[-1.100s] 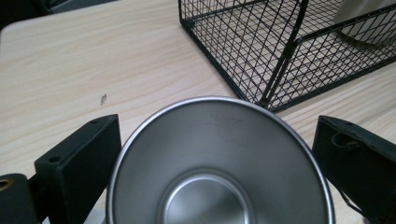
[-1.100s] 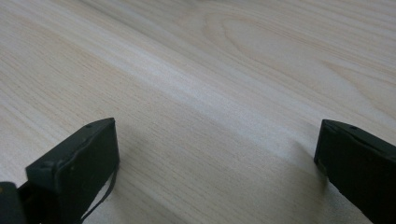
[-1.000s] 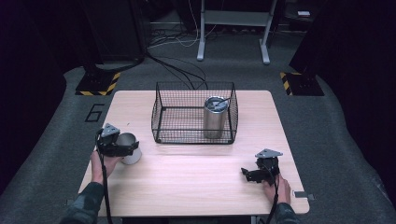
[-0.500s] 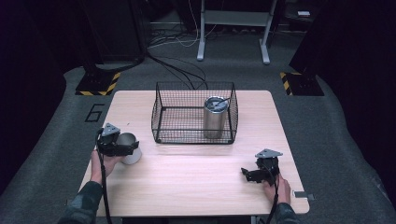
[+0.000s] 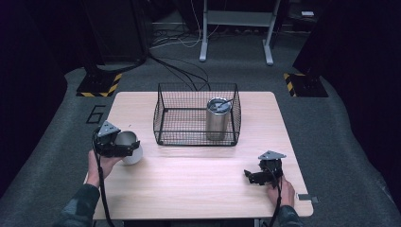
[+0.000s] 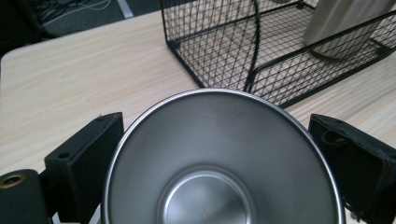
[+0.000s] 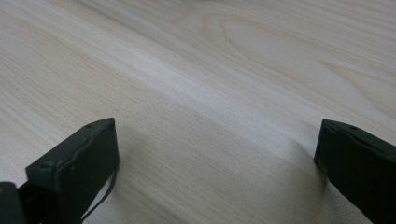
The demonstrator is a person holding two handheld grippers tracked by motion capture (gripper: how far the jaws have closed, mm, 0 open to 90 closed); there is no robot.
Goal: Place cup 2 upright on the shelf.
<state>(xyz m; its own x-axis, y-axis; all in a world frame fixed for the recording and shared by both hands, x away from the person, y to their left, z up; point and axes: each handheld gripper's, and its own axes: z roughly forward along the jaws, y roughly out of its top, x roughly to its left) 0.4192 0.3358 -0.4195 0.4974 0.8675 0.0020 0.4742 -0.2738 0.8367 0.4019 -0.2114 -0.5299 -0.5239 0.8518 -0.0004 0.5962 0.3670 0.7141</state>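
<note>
Two grippers work a pale wooden table (image 5: 198,179) on grey carpet: left gripper (image 5: 124,147) flanks a steel cup (image 6: 224,158), right gripper (image 5: 253,176) gapes.

1. Left gripper (image 5: 124,147) sits at the table's left edge, held from below by the left hand (image 5: 101,166), jaws spread wide around a cup (image 6: 223,161).
2. Right gripper (image 5: 253,176) rests low near the right edge, jaws wide apart, nothing between them.
</note>
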